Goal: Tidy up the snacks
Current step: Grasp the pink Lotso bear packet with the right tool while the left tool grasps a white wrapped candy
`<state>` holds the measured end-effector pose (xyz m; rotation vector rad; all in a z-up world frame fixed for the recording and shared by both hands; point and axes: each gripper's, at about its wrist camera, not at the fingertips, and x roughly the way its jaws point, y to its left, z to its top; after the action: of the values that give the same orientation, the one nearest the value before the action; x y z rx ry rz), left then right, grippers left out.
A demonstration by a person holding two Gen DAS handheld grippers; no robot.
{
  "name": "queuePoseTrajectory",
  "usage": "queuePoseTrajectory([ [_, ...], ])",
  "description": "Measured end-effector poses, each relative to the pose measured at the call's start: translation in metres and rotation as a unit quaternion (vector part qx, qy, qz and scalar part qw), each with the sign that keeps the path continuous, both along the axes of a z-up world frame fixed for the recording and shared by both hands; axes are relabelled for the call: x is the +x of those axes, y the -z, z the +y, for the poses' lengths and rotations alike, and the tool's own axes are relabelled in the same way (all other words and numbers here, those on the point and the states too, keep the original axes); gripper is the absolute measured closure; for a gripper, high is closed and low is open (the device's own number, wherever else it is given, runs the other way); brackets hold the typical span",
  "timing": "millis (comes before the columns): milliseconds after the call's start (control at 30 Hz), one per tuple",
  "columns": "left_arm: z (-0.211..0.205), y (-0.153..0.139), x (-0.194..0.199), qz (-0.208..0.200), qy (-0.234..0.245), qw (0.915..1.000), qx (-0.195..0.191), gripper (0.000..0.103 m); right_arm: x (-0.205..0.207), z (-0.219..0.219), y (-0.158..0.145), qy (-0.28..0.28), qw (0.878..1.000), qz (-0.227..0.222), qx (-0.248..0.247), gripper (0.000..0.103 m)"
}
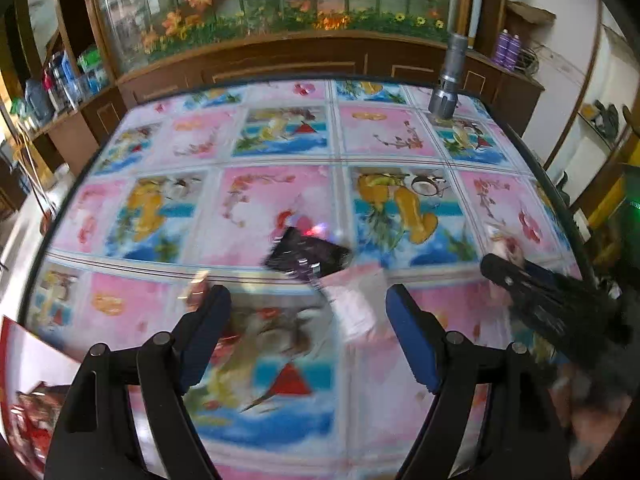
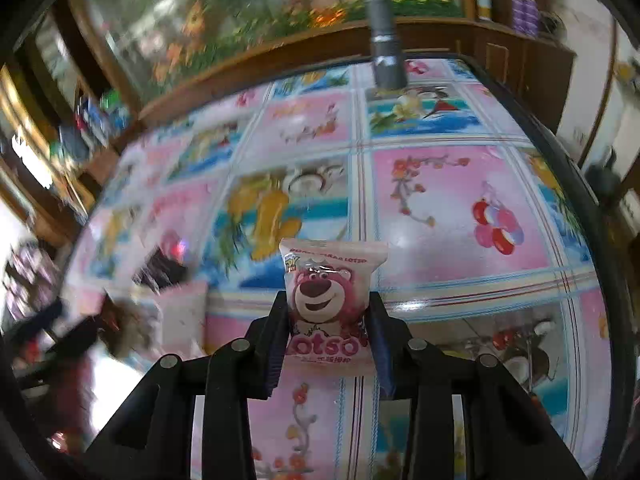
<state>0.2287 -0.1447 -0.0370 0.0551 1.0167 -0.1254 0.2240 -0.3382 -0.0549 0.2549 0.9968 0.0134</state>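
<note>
My right gripper is shut on a pink Lotso bear snack packet and holds it upright above the table. My left gripper is open and empty above the table. A dark purple snack packet lies on the table just ahead of it, and a pale pink packet lies between its fingers' line. Both also show blurred in the right wrist view, the dark packet and the pale pink packet. The right gripper shows at the right of the left wrist view.
The round glass table has a pink and blue flowered cloth. A grey metal post stands at its far right. A red box sits at the near left edge. A wooden cabinet with an aquarium stands behind.
</note>
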Motion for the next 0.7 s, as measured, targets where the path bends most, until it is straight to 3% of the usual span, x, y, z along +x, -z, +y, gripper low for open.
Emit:
queuePoseTrajectory([
  [100, -0.011, 0.017, 0.009, 0.03, -0.019, 0.9994, 0.002, 0.023, -0.003, -0.003, -0.009, 0.01, 1.0, -0.014, 0.01, 0.065],
  [400, -0.02, 0.055, 0.022, 0.068, -0.048, 0.9966, 0.004, 0.022, -0.006, -0.019, -0.014, 0.044, 0.997, -0.024, 0.054, 0.065],
  [500, -0.02, 0.054, 0.019, 0.05, -0.047, 0.9976, 0.001, 0.022, -0.006, -0.018, -0.015, 0.046, 0.997, -0.026, 0.056, 0.065],
  [567, -0.018, 0.054, 0.018, 0.044, -0.042, 0.9981, -0.001, 0.028, -0.005, -0.018, -0.015, 0.044, 0.997, -0.027, 0.056, 0.065],
  [700, -0.013, 0.051, 0.01, 0.022, -0.019, 0.9996, 0.0, 0.059, -0.007, -0.017, -0.016, 0.046, 0.997, -0.029, 0.057, 0.065],
])
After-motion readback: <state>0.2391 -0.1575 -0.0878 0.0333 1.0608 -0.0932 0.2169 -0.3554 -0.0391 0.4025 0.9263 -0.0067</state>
